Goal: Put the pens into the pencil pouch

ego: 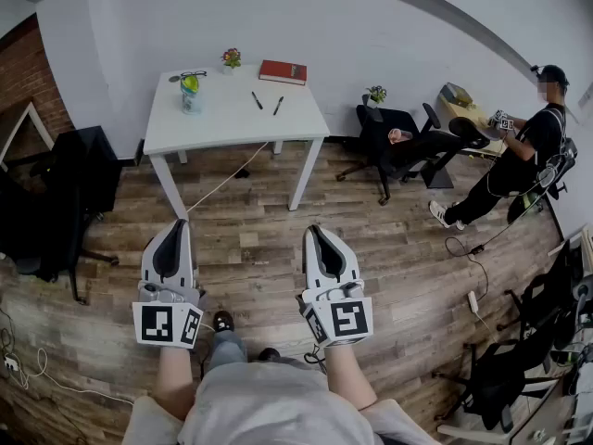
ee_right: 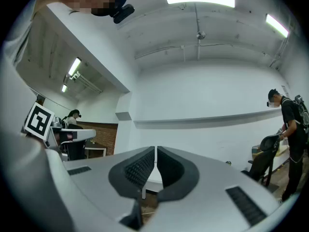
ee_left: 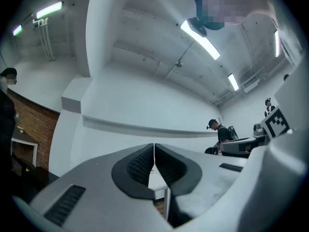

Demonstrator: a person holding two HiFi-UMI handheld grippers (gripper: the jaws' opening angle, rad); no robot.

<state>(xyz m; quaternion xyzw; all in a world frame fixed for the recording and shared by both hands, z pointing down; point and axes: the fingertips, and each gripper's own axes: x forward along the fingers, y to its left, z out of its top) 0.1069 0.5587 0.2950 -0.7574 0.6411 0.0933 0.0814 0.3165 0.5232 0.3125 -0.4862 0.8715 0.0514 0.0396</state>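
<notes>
Both tongs are held out over the wood floor [ego: 250,239], low in the middle of the head view, well apart from the table. The left gripper [ego: 175,224] is closed w/ nothing in it. In its own view the two dark pads [ee_left: 137,166] meet in a thin line. The right gripper [ego: 313,232] is closed too and empty, its pads [ee_right: 140,170] pressed tip to tip. Both point a bit up, so their own views show mostly wall and ceiling lights.

The pens [ego: 257,100] lie on the white table [ego: 222,120] in the upper middle of the frame, towards its right side. They are near each other but not touching (the 2nd pen [ego: 278,106] is just right of the 1st). A red book [ego: 283,71] sits at the table's back edge, w/ a little plant [ego: 231,58] to its left. On the table's left part stands a clear thing w/ a green top [ego: 190,93]. I can't tell if that's the pouch. Another person [ego: 528,151] stands at the far right, by a black chair [ego: 398,142].
</notes>
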